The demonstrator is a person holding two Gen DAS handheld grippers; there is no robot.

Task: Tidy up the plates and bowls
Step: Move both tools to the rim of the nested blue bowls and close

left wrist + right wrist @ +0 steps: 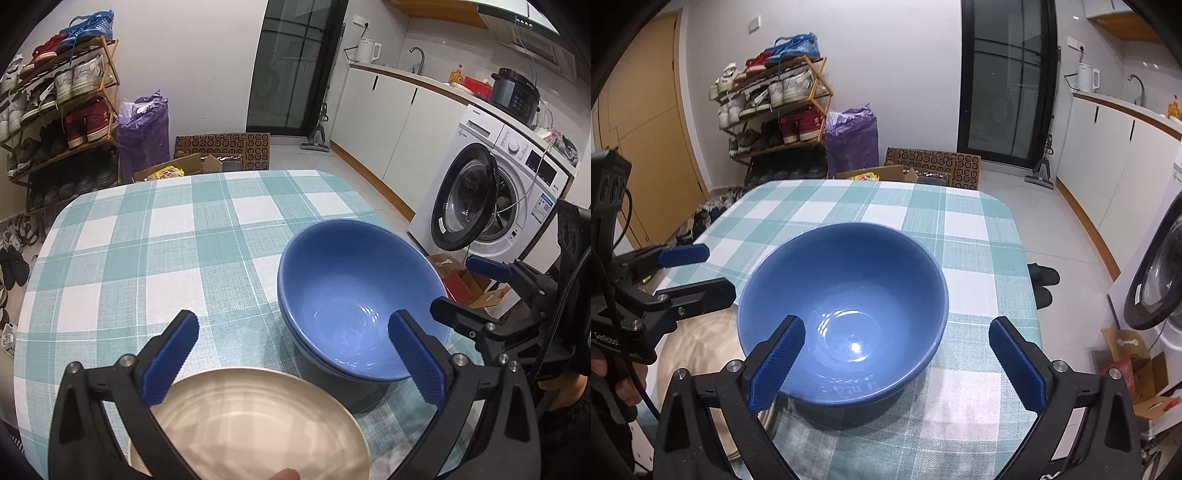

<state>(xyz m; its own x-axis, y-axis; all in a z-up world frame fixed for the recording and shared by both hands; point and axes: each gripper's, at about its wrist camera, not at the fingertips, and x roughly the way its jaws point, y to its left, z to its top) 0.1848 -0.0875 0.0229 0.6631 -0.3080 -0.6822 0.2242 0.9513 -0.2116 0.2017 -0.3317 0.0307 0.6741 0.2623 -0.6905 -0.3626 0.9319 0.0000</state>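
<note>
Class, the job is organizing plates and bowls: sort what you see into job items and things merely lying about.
Job items: blue bowl; cream plate.

Lying about: shoe rack; purple bag; cardboard boxes; kettle; washing machine.

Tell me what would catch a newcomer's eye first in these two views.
The big blue bowl dominates, sitting on the teal checked tablecloth near the table's right edge. Just left of it lies a cream plate. Both grippers, left and right, hover open over them.
</note>
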